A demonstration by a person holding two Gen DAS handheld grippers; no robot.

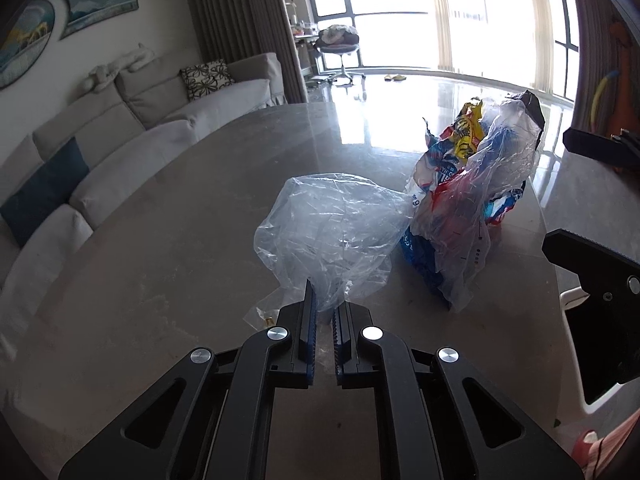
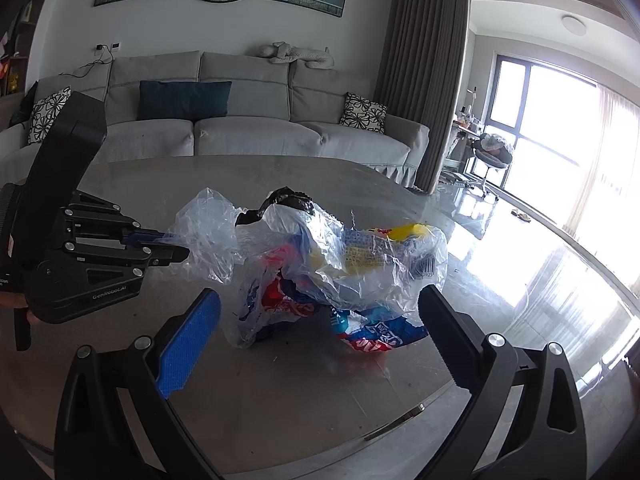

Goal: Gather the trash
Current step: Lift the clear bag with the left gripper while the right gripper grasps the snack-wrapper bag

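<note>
Pinching the near edge of the clear plastic bag (image 1: 328,228), the left gripper (image 1: 323,312) is seen with fingers closed on the film. Just right, the wrapper-filled bag (image 2: 340,264) lies mid-surface (image 2: 280,392), flanked by the right gripper (image 2: 320,328), fingers spread wide.

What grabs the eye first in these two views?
The heap of crumpled snack wrappers in clear plastic, mid-table, red, blue and yellow. Beside it, the left claw is shut on an empty clear bag. The right claw stands open just short of the heap.
</note>
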